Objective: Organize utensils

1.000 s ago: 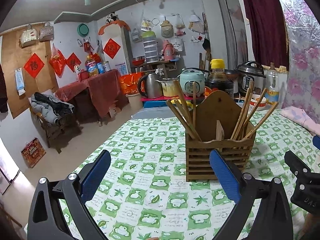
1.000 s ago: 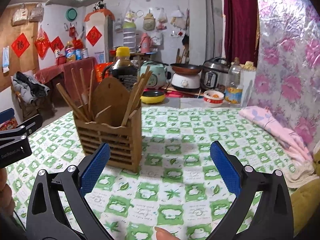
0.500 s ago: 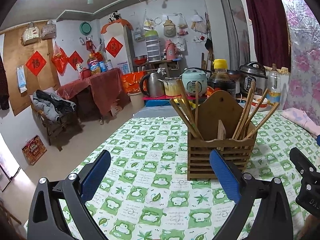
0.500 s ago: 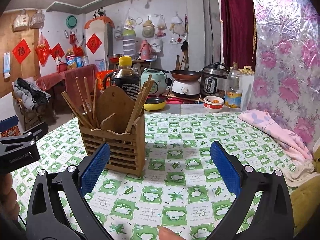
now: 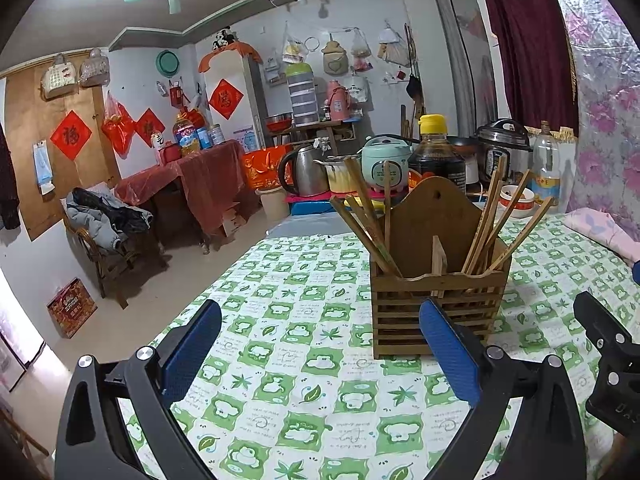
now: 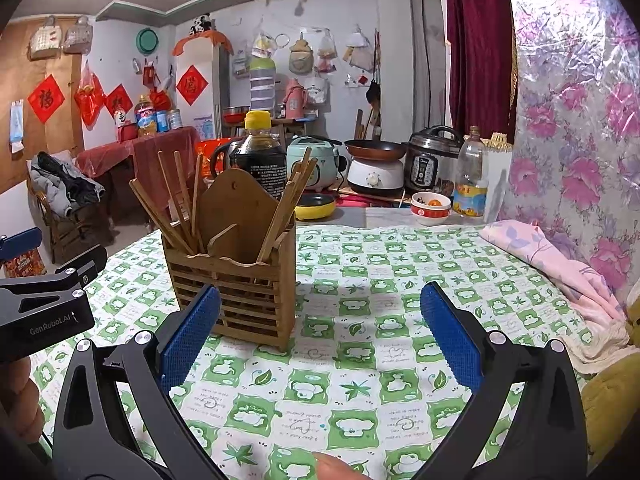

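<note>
The wooden chopstick holder (image 5: 436, 304) stood upright on the green-and-white checked tablecloth (image 5: 304, 344), slatted at the front with a taller arched back panel. Chopsticks (image 5: 368, 224) fanned out of its left compartment, and a second bunch of chopsticks (image 5: 500, 220) leaned out of the right one, a divider between them.

The left gripper (image 5: 320, 344) hung above the cloth with its jaws spread wide, clasping nothing; its right blue pad (image 5: 448, 354) overlapped the holder's front in that view, though contact could not be judged. The right gripper (image 6: 320, 336) was likewise spread wide and empty, the holder (image 6: 236, 280) showing just behind its left blue pad (image 6: 188, 336).

Beyond the holder stood a dark sauce bottle with a yellow cap (image 6: 260, 152), a pale green rice cooker (image 5: 384, 164), a steel kettle (image 5: 304, 168) and a black pressure cooker (image 6: 434, 160). A pink cloth (image 6: 560, 272) lay along the table's right edge.
</note>
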### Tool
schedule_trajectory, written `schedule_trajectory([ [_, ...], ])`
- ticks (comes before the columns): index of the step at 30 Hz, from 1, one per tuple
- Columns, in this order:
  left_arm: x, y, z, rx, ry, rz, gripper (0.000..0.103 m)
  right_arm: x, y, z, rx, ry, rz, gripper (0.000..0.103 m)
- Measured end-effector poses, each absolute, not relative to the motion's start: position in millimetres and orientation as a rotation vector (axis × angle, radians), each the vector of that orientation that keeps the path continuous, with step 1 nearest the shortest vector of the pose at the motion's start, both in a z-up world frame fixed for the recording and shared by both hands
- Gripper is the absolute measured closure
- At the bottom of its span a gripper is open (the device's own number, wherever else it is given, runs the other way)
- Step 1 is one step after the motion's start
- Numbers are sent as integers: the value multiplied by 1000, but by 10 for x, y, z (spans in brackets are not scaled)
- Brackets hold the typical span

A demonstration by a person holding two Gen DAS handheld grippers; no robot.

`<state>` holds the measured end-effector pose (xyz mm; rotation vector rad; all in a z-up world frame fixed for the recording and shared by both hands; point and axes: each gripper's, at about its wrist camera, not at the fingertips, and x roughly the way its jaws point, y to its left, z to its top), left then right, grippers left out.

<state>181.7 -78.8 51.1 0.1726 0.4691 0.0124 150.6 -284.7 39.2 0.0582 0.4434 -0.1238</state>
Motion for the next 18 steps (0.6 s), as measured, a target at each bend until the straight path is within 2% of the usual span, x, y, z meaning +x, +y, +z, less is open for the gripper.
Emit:
schedule_trajectory([
  [18, 1841, -792, 492, 169, 493, 9, 6, 1505, -2849, 392, 59, 444, -120, 6],
])
